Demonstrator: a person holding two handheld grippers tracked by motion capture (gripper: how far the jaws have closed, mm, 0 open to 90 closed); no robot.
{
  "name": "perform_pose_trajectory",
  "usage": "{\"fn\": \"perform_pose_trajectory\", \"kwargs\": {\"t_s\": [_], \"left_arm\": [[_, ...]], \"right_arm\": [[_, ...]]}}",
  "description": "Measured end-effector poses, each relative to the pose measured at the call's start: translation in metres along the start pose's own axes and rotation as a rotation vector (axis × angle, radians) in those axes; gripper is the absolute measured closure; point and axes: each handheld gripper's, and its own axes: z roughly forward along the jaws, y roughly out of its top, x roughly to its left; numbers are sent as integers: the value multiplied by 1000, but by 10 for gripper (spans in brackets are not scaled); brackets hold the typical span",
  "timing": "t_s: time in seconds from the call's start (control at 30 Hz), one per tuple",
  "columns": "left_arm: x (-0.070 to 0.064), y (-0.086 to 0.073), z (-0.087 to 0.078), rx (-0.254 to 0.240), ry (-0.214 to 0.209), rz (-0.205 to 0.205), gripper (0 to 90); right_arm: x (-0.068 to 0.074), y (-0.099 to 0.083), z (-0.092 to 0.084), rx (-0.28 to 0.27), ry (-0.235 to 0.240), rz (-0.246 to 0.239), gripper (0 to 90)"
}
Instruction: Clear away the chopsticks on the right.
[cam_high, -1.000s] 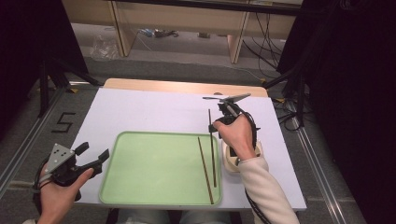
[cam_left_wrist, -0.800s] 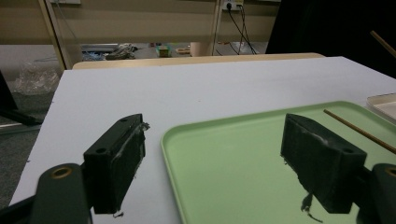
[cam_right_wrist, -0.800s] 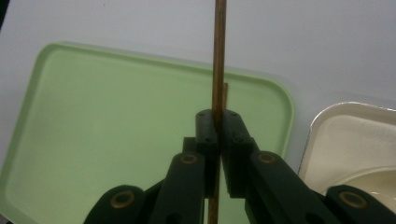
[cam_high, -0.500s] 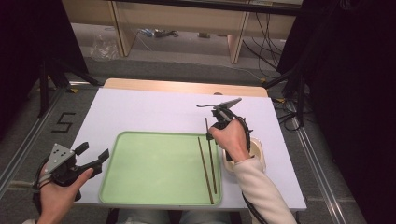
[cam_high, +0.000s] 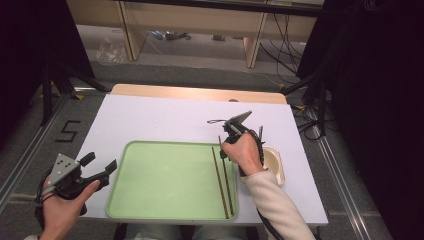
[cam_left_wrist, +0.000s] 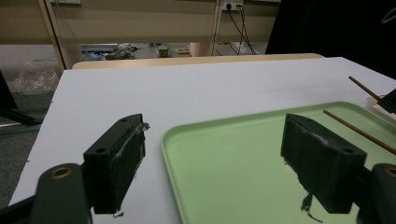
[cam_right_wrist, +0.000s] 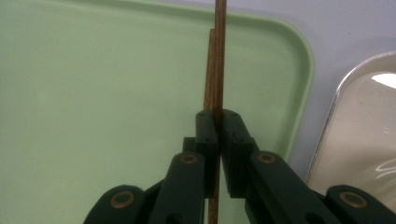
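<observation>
My jaws are black, on both my left gripper (cam_left_wrist: 219, 163) and my right gripper (cam_right_wrist: 217, 122). The chopstick (cam_right_wrist: 219, 56) I hold is brown, the tray (cam_high: 165, 175) pale green, the table (cam_high: 165, 117) white, the dish (cam_high: 274, 162) cream.

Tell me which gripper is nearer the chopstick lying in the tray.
Right. The right gripper hovers beside the chopstick, gripping another; the left gripper waits past the tray's far edge.

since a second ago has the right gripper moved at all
Yes. In the high view the right gripper, shut on a chopstick, has come down and nearer the person, toward the green tray's right side.
</observation>
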Motion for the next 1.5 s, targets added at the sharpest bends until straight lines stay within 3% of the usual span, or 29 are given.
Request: {"fn": "perform_pose_trajectory", "kwargs": {"t_s": [0.03, 0.07, 0.13, 0.17, 0.2, 0.27, 0.33, 0.37, 0.43, 0.5, 0.57, 0.6, 0.63, 0.7, 0.73, 0.77, 0.83, 0.87, 0.9, 0.93, 1.0, 1.13, 1.17, 1.2, 1.27, 1.33, 1.37, 1.43, 1.5], "left_arm": [[0, 0, 0, 1, -1, -2, 213], [0, 0, 0, 1, 0, -1, 213], [0, 0, 0, 0, 0, -1, 213], [0, 0, 0, 0, 0, -1, 213], [0, 0, 0, 0, 0, -1, 213], [0, 0, 0, 1, -1, -2, 213], [0, 0, 0, 1, -1, -2, 213], [0, 0, 0, 0, 0, -2, 213], [0, 0, 0, 0, -1, -1, 213], [0, 0, 0, 1, -2, -2, 213], [0, 0, 0, 0, 0, -1, 213], [0, 0, 0, 0, 0, -1, 213], [0, 0, 0, 0, -1, -2, 213], [0, 0, 0, 1, -2, -1, 213], [0, 0, 0, 1, -2, -3, 213], [0, 0, 0, 0, -1, -1, 213], [0, 0, 0, -1, -1, 0, 213], [0, 0, 0, 0, -1, -2, 213], [0, 0, 0, 1, -1, -3, 213], [0, 0, 0, 1, -2, -2, 213], [0, 0, 0, 1, -2, -3, 213], [0, 0, 0, 0, -1, 0, 213], [0, 0, 0, 1, -2, -2, 213], [0, 0, 0, 1, -2, -2, 213], [0, 0, 0, 0, -2, -3, 213], [0, 0, 0, -1, -1, 0, 213], [0, 0, 0, -1, -1, 1, 213], [0, 0, 0, -1, -2, -1, 213], [0, 0, 0, -1, -2, 0, 213]], "right_arm": [[-1, 0, 1, 5, -9, -11, 873], [2, 1, 1, 36, -7, 36, 873], [1, 1, 4, 43, 0, 47, 873], [-2, 0, 7, 30, -5, 13, 873], [1, 1, 7, 55, 1, 51, 873], [-1, 1, 11, 41, 1, 20, 872], [-2, 1, 12, 66, -7, 20, 872], [1, 1, 14, 58, 1, 67, 872], [-4, 0, 18, 39, -10, 17, 870], [-5, 0, 21, 30, -13, 19, 869], [-3, 0, 20, 82, -14, 54, 868], [-6, 1, 22, 56, -6, 9, 868], [-5, 1, 24, 52, -9, 34, 867], [-4, 1, 26, 69, -13, 46, 865], [-5, 1, 27, 72, -15, 22, 864], [-4, 0, 28, 93, -21, 41, 863], [-6, -1, 34, 23, -30, 3, 862], [-7, -1, 34, 31, -31, -11, 861], [-6, 0, 32, 68, -30, -3, 860], [-5, 0, 32, 69, -29, 12, 859], [-7, 0, 34, 65, -41, -26, 854], [-6, -1, 35, 67, -41, -17, 847], [-3, -1, 34, 83, -57, 4, 841], [-5, -2, 36, 43, -52, -27, 833], [-6, -1, 35, 61, -52, -51, 823], [-4, -1, 36, 51, -55, -31, 819], [-2, -1, 34, 83, -52, 7, 818], [-6, -1, 34, 49, -51, -68, 815], [-4, 0, 32, 52, -50, -45, 810]]}}
